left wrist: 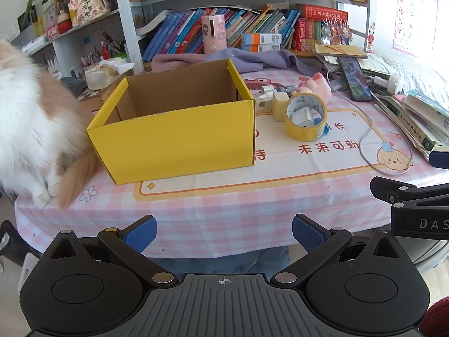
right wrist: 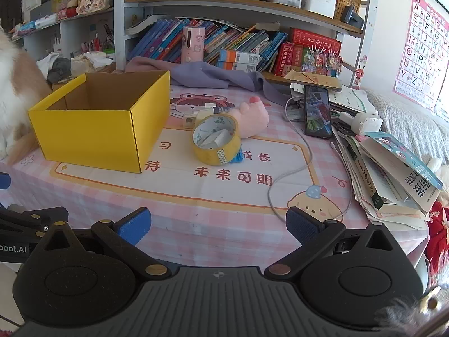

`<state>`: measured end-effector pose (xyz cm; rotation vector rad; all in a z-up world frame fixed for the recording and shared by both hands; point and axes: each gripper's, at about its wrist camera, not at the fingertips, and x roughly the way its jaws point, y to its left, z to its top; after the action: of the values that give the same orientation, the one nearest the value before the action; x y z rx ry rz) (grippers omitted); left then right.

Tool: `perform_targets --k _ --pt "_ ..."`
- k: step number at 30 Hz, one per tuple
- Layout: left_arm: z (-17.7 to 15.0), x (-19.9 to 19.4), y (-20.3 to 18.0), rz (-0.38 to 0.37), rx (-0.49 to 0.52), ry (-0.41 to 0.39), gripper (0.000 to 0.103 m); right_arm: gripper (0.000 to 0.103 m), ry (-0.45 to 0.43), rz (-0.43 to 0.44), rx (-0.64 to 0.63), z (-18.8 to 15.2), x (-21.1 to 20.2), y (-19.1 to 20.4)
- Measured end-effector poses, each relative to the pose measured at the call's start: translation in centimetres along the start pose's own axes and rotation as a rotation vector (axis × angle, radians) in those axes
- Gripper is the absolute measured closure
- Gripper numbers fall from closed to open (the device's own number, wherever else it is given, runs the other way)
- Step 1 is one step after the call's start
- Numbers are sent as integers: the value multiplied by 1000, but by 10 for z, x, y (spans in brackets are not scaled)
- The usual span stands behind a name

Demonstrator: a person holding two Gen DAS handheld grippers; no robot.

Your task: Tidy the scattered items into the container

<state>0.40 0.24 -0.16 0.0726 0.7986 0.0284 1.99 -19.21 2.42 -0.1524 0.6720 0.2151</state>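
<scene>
An open yellow cardboard box [left wrist: 174, 137] [right wrist: 92, 137] stands on the pink checked tablecloth, and its inside looks bare. To its right lies a yellow tape roll [left wrist: 306, 120] [right wrist: 217, 140] with a small white item inside the ring. Behind the roll sit a pink plush toy [left wrist: 314, 85] [right wrist: 252, 118], a cream block [left wrist: 280, 105] and small white pieces [left wrist: 266, 90]. My left gripper [left wrist: 223, 234] hangs open over the near table edge, nothing between its blue pads. My right gripper [right wrist: 219, 229] is likewise open and empty, well short of the roll.
A white and ginger cat [left wrist: 31, 129] sits against the box's left side. A phone [right wrist: 317, 111] on a grey cable [right wrist: 297, 168], a stack of books and papers [right wrist: 393, 174] and a purple cloth [right wrist: 213, 75] crowd the right and back. Bookshelves [left wrist: 224, 28] rise behind.
</scene>
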Motion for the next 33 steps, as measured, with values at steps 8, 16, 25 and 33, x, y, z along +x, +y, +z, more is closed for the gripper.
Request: perform_targets --k 8,16,25,33 --pt "-1 0 2 3 -4 1 0 0 -4 0 -6 -1 1 3" --pt "0 0 0 12 11 0 0 0 -3 2 -8 -1 1 4" --pt "-1 0 1 14 8 -1 0 0 -4 4 -13 -1 2 7" --pt "-2 -2 0 15 9 -5 0 0 -4 3 -13 0 1 7"
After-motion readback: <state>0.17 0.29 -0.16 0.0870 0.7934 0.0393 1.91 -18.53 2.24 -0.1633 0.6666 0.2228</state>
